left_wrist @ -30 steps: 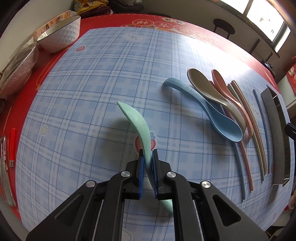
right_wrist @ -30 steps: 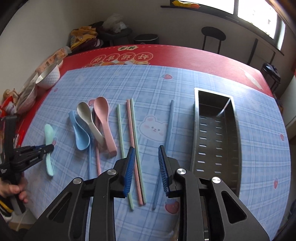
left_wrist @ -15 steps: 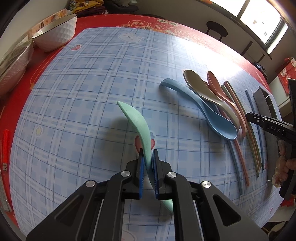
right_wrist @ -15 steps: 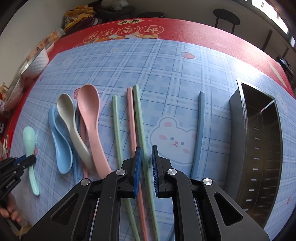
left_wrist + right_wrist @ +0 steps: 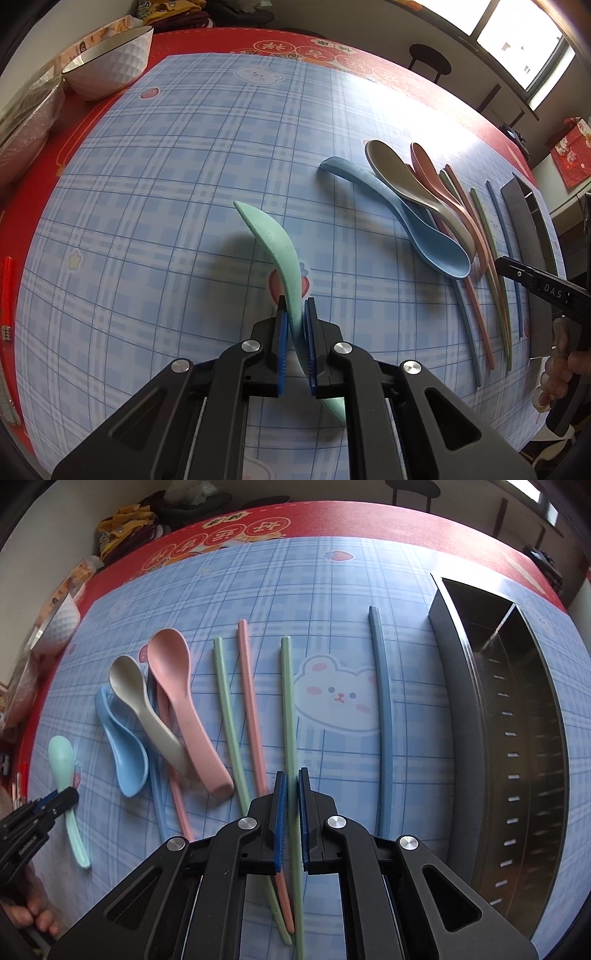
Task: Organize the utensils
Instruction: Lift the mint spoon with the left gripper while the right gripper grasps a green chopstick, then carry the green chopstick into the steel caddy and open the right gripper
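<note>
My left gripper [image 5: 295, 314] is shut on the handle of a mint green spoon [image 5: 273, 243], its bowl pointing away over the blue plaid mat; it also shows in the right wrist view [image 5: 62, 760]. My right gripper [image 5: 291, 790] is shut on a green chopstick [image 5: 289, 709] lying on the mat. Beside it lie a pink chopstick [image 5: 248, 686], another green chopstick [image 5: 225, 694] and a blue chopstick [image 5: 382, 701]. Blue [image 5: 122, 746], beige [image 5: 140, 705] and pink [image 5: 177, 694] spoons overlap at the left. The metal utensil holder [image 5: 517, 720] lies at the right.
A white bowl [image 5: 110, 62] stands at the mat's far left corner beside plastic-wrapped items [image 5: 26, 125]. A red lighter [image 5: 6, 291] lies at the left table edge. Snack bags [image 5: 125, 520] and chairs are behind the red tablecloth [image 5: 388, 70].
My right gripper came down and forward over the chopsticks and shut on the green one, which shifted right, away from the pink one. My left gripper kept its hold on the mint spoon.
</note>
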{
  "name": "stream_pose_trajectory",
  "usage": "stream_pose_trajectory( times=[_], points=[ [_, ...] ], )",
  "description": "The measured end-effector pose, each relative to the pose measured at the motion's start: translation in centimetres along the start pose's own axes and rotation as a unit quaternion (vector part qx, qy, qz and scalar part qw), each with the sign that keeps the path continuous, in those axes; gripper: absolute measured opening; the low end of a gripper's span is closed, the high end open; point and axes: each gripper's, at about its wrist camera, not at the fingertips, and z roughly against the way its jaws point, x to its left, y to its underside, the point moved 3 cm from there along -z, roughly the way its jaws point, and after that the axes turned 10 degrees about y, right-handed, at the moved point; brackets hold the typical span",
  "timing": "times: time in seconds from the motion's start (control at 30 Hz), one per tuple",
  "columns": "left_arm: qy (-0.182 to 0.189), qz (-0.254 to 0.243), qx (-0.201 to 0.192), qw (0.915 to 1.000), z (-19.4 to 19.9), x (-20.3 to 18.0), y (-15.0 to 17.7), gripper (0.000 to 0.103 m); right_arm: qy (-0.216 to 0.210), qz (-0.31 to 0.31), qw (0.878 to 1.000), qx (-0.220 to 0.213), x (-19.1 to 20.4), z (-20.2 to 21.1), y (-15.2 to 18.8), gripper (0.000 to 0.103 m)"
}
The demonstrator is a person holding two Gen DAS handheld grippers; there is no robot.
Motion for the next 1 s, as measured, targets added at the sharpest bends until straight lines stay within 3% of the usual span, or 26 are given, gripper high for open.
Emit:
stream_pose_trajectory(
  times=[0.6, 0.73, 1.0],
  points=[
    [0.003, 0.004, -0.003, 1.0000, 0.0, 0.0, 0.0, 0.006, -0.018, 0.012, 0.999, -0.027, -0.4, 0.3, 0.5, 0.006],
    [0.013, 0.030, 0.007, 0.9995, 0.6, 0.7, -0.2, 0.006, -0.045, -0.005, 0.999, -0.028, -1.1, 1.0, 0.7, 0.006],
    [0.029, 0.037, -0.015, 0.9988, 3.6, -0.6, -0.3, 0.006, -0.080, -0.026, 0.994, -0.064, -2.6, 4.5, 0.5, 0.006]
  ],
)
